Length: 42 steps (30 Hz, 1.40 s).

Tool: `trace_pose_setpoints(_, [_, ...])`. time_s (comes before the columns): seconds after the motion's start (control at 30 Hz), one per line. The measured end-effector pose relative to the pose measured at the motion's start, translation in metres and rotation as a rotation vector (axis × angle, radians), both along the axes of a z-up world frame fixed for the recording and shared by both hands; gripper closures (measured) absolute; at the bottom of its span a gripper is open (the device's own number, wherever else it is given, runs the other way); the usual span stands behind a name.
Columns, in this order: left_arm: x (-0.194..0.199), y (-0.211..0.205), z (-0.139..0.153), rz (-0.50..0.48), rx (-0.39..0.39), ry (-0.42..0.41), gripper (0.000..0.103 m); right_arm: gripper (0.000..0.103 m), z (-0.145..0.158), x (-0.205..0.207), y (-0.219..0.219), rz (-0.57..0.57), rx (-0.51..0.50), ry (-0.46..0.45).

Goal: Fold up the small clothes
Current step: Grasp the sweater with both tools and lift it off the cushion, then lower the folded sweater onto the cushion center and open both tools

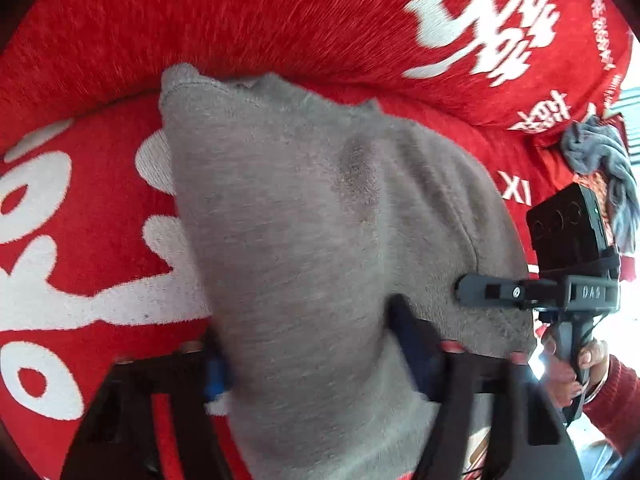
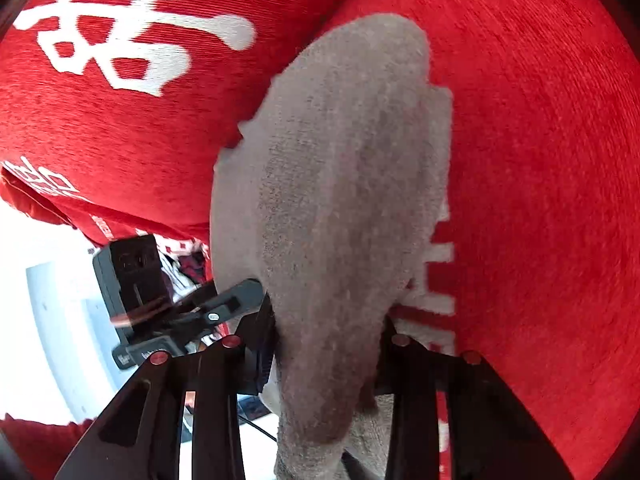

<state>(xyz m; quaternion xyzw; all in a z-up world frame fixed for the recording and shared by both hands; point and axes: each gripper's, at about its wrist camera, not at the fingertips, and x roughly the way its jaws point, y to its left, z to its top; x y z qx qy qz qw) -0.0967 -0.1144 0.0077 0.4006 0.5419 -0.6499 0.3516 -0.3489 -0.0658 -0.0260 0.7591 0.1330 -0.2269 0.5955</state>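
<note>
A grey knit garment (image 1: 304, 216) lies on a red sofa seat (image 1: 92, 184) with large white characters, its far end against the red back cushion (image 1: 280, 20). My left gripper (image 1: 312, 344) has its jaws around the near end, and the bunched cloth fills the gap and touches both blue-padded fingers (image 1: 216, 372). My right gripper (image 2: 326, 332) grips the garment's (image 2: 340, 184) other end the same way, with cloth packed between its fingers (image 2: 266, 336). Each gripper shows in the other's view: the right gripper (image 1: 476, 292) at the cloth's right edge, the left gripper (image 2: 232, 306) at its left edge.
A crumpled grey cloth (image 1: 600, 160) lies at the sofa's far right. A hand (image 1: 572, 364) in a red sleeve (image 1: 616, 404) holds the right gripper's handle. Bright floor (image 2: 48, 300) shows beyond the sofa's edge.
</note>
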Motion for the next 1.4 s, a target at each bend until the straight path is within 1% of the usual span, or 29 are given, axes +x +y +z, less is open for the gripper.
trace_pose_setpoints(0.03, [0.003,0.002,0.005,-0.001,-0.008,0.015,0.053,0.067,0.006,0.002,0.002,-0.011,-0.005,-0.022])
trace_pose_setpoints(0.07, [0.007,0.004,0.011,0.001,-0.014,0.036,0.054,0.067,0.010,0.004,0.003,-0.018,-0.008,-0.039])
trace_pose_setpoints(0.13, [0.012,0.008,0.022,0.001,-0.024,0.063,0.054,0.067,0.025,0.011,0.008,-0.023,-0.020,-0.072])
trace_pose_setpoints(0.3, [0.028,0.026,0.054,-0.011,-0.060,0.094,0.054,0.067,0.063,0.027,0.023,-0.014,-0.058,-0.103])
trace_pose_setpoints(0.37, [0.045,0.038,0.068,-0.004,-0.065,0.104,0.054,0.067,0.073,0.034,0.031,-0.015,-0.057,-0.123])
trace_pose_setpoints(0.43, [0.061,0.053,0.079,0.000,-0.070,0.099,0.054,0.067,0.081,0.049,0.042,-0.014,-0.055,-0.141])
trace_pose_setpoints(0.53, [0.086,0.073,0.082,0.004,-0.062,0.071,0.054,0.067,0.083,0.073,0.058,-0.008,-0.051,-0.155])
trace_pose_setpoints(0.6, [0.101,0.084,0.077,0.004,-0.056,0.048,0.053,0.067,0.076,0.093,0.070,-0.003,-0.035,-0.169])
trace_pose_setpoints(0.67, [0.120,0.096,0.066,0.019,-0.036,0.021,0.053,0.067,0.066,0.109,0.079,-0.001,-0.016,-0.175])
trace_pose_setpoints(0.73, [0.137,0.105,0.052,0.037,-0.028,-0.009,0.053,0.067,0.050,0.134,0.078,0.012,0.005,-0.154])
trace_pose_setpoints(0.77, [0.143,0.109,0.042,0.051,-0.025,-0.044,0.053,0.067,0.043,0.138,0.079,0.022,0.019,-0.132])
trace_pose_setpoints(0.8, [0.151,0.113,0.035,0.068,-0.014,-0.090,0.053,0.067,0.036,0.142,0.079,0.035,0.037,-0.088])
trace_pose_setpoints(0.83, [0.159,0.117,0.029,0.092,-0.004,-0.150,0.053,0.066,0.033,0.143,0.078,0.045,0.053,-0.006])
trace_pose_setpoints(0.87, [0.165,0.119,0.028,0.113,-0.011,-0.186,0.053,0.064,0.034,0.140,0.078,0.046,0.062,0.070])
trace_pose_setpoints(0.9, [0.175,0.124,0.030,0.143,-0.027,-0.174,0.053,0.062,0.035,0.137,0.078,0.049,0.074,0.164])
trace_pose_setpoints(0.93, [0.179,0.128,0.035,0.171,-0.037,-0.171,0.053,0.058,0.040,0.131,0.079,0.045,0.078,0.248])
trace_pose_setpoints(1.0, [0.186,0.133,0.045,0.200,-0.069,-0.230,0.053,0.058,0.058,0.122,0.080,0.036,0.045,0.376])
trace_pose_setpoints(1.03, [0.189,0.136,0.050,0.199,-0.085,-0.240,0.053,0.061,0.068,0.117,0.082,0.036,0.021,0.428])
trace_pose_setpoints(1.07, [0.190,0.139,0.056,0.200,-0.102,-0.238,0.053,0.066,0.080,0.115,0.083,0.033,-0.008,0.473])
trace_pose_setpoints(1.1, [0.190,0.142,0.061,0.201,-0.118,-0.224,0.053,0.087,0.090,0.113,0.086,0.035,-0.041,0.491])
trace_pose_setpoints(1.13, [0.186,0.145,0.068,0.196,-0.133,-0.191,0.053,0.096,0.101,0.117,0.088,0.042,-0.069,0.494])
trace_pose_setpoints(1.2, [0.180,0.150,0.073,0.172,-0.145,-0.150,0.053,0.096,0.116,0.132,0.094,0.073,-0.129,0.501])
trace_pose_setpoints(1.27, [0.164,0.153,0.065,0.144,-0.136,-0.137,0.052,0.096,0.119,0.142,0.103,0.126,-0.165,0.512])
trace_pose_setpoints(1.3, [0.158,0.155,0.056,0.132,-0.125,-0.142,0.053,0.096,0.114,0.164,0.111,0.163,-0.172,0.522])
trace_pose_setpoints(1.37, [0.150,0.157,0.034,0.121,-0.095,-0.197,0.053,0.096,0.096,0.178,0.116,0.217,-0.162,0.583])
trace_pose_setpoints(1.4, [0.145,0.156,0.027,0.119,-0.090,-0.217,0.053,0.096,0.082,0.183,0.116,0.240,-0.159,0.632])
